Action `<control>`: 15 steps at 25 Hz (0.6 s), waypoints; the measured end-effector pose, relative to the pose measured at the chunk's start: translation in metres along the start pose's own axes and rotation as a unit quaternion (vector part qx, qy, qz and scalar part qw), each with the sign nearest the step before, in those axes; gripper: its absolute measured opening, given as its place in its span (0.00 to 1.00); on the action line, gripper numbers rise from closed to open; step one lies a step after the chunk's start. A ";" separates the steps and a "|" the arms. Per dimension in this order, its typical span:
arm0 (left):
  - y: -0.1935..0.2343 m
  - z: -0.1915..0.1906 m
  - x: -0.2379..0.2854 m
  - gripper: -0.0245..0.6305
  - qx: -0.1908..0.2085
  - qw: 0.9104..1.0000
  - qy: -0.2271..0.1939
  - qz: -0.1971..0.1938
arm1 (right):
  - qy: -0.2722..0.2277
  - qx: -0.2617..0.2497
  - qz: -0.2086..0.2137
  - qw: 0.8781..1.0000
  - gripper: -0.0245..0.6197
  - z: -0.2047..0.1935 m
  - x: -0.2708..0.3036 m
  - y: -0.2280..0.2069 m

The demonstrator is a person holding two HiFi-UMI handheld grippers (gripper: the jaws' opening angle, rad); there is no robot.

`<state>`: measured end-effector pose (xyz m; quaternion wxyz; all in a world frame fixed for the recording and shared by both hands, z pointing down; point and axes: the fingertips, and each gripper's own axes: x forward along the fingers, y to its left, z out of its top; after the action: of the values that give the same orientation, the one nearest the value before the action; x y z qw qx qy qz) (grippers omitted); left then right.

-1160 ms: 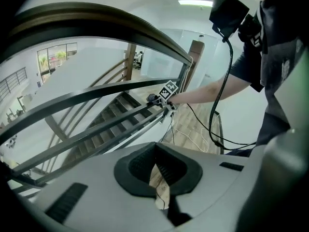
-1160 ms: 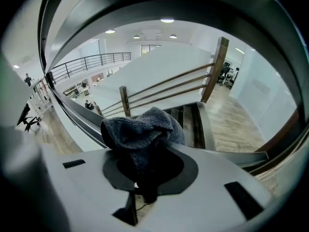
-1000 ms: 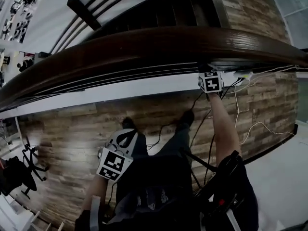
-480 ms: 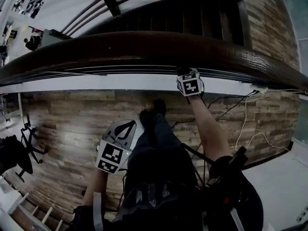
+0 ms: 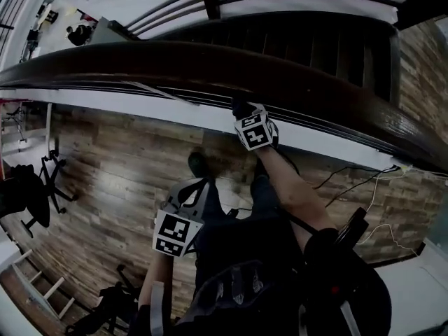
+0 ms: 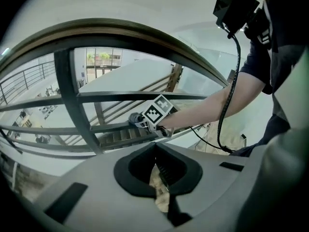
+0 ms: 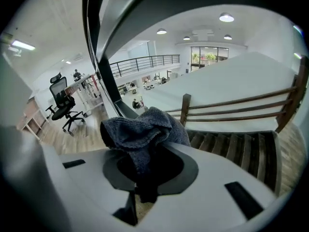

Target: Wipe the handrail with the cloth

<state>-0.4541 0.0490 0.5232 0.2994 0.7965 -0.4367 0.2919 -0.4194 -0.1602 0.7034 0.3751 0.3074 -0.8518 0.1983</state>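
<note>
The wooden handrail (image 5: 175, 65) sweeps across the upper frame of the head view. The right claw (image 5: 243, 109), clamped on a bunched cloth (image 7: 142, 129), sits close against its near side with little room to spare. In the left gripper view a vertical post (image 6: 72, 105) and horizontal bars (image 6: 140, 96) bar the way under the rail; whether a claw fits between them is hard to tell. The wooden floor (image 5: 112, 166) at centre left lies open around the left claw (image 5: 190, 191). An office chair (image 5: 28, 198) stands at the left edge, and cables (image 5: 348, 178) trail at the right.
</note>
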 end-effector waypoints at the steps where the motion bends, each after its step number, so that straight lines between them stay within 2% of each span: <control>1: 0.012 -0.009 -0.005 0.05 -0.006 1.000 -0.002 -0.003 | 0.000 -0.002 0.004 1.000 0.11 0.011 0.010 0.016; 3: 0.039 -0.024 -0.013 0.05 -0.006 1.000 -0.003 -0.013 | 0.000 -0.008 0.003 1.000 0.11 0.031 0.029 0.042; 7: 0.100 -0.046 -0.037 0.05 -0.006 0.999 0.000 -0.032 | 0.013 0.018 -0.011 1.000 0.11 0.059 0.064 0.080; 11: 0.159 -0.059 -0.063 0.05 -0.027 0.999 -0.015 -0.035 | 0.013 0.041 -0.006 0.999 0.11 0.089 0.094 0.122; 15: 0.194 -0.072 -0.069 0.05 -0.018 0.999 -0.002 -0.028 | 0.015 0.046 0.005 0.999 0.11 0.109 0.116 0.144</control>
<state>-0.6685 0.0521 0.5629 0.3211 0.8032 -0.4203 0.2740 -0.6342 -0.1600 0.7062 0.3725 0.3172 -0.8376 0.2432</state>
